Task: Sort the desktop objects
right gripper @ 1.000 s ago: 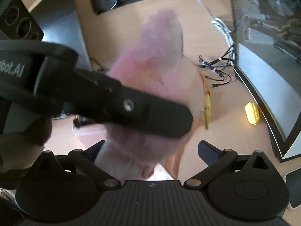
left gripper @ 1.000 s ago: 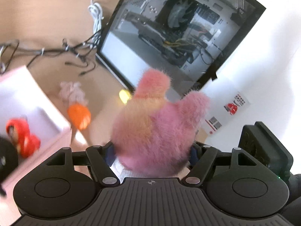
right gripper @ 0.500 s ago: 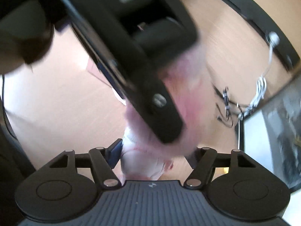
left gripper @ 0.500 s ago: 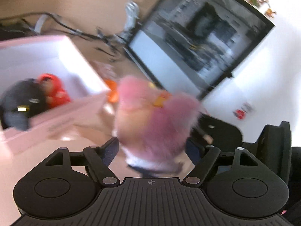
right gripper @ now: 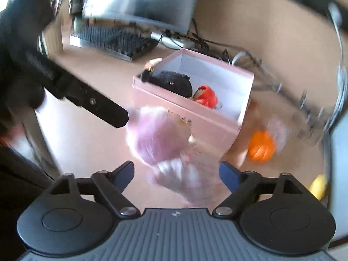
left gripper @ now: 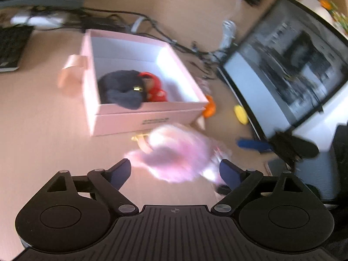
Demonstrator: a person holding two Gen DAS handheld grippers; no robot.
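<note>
Released pink plush toy (left gripper: 174, 154) | both grippers' fingers spread | pink box (left gripper: 150, 119) ahead

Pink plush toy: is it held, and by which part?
Cannot tell. The pink plush toy is blurred; left hand-held gripper and right hand-held gripper both look open.

An open pink cardboard box (left gripper: 150, 119) sits on the wooden counter (left gripper: 43, 134), holding a black plush toy (left gripper: 121, 91) beside a red plush toy (left gripper: 155, 89). A fluffy pink plush toy (left gripper: 176, 152) lies before it. Right of the box: an orange ball (left gripper: 209, 108), then a yellow corn-shaped toy (left gripper: 240, 114) by the glass-sided computer case (left gripper: 289, 65).
</note>
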